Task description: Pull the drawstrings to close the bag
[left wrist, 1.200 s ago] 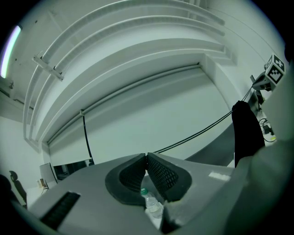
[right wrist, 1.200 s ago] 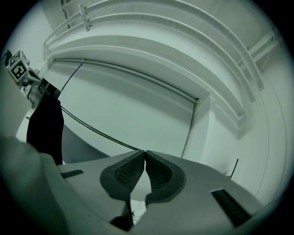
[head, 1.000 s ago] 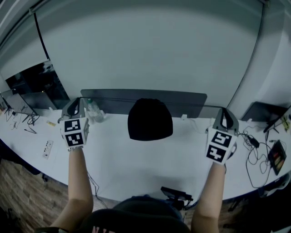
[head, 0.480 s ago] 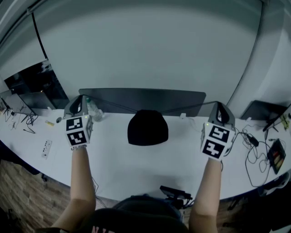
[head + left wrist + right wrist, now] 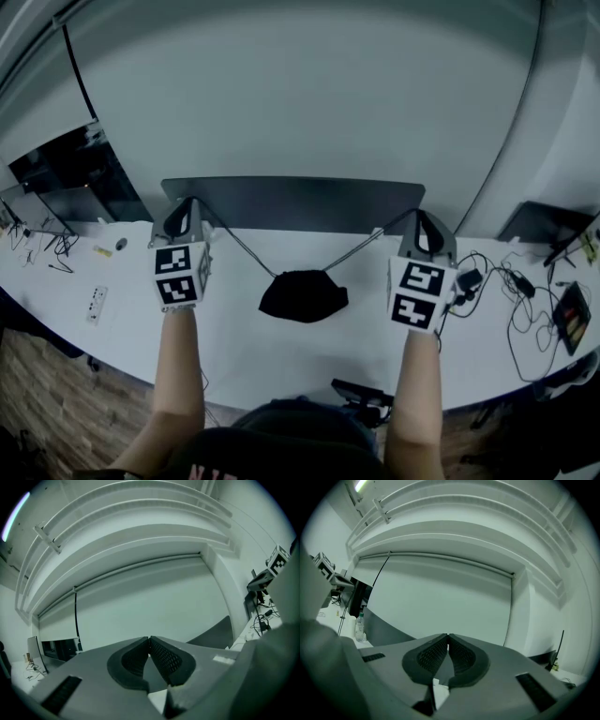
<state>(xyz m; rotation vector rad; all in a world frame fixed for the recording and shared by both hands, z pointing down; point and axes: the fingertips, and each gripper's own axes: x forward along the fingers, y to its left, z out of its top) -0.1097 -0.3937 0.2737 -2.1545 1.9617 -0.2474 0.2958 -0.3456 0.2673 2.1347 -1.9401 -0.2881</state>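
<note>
The small black fabric bag (image 5: 303, 295) lay bunched on the white table (image 5: 234, 342). Left gripper (image 5: 186, 208) and right gripper (image 5: 424, 223), jaws together, each apparently clamped one taut dark drawstring (image 5: 239, 246); closure appeared nearly complete.

In the head view the left drawstring (image 5: 240, 247) and right drawstring (image 5: 366, 245) vanish behind the left gripper (image 5: 187, 208) and right gripper (image 5: 421, 221). Neither gripper view shows cord between the closed tips. The mouth of the bag (image 5: 303, 295) is too small to read.
</note>
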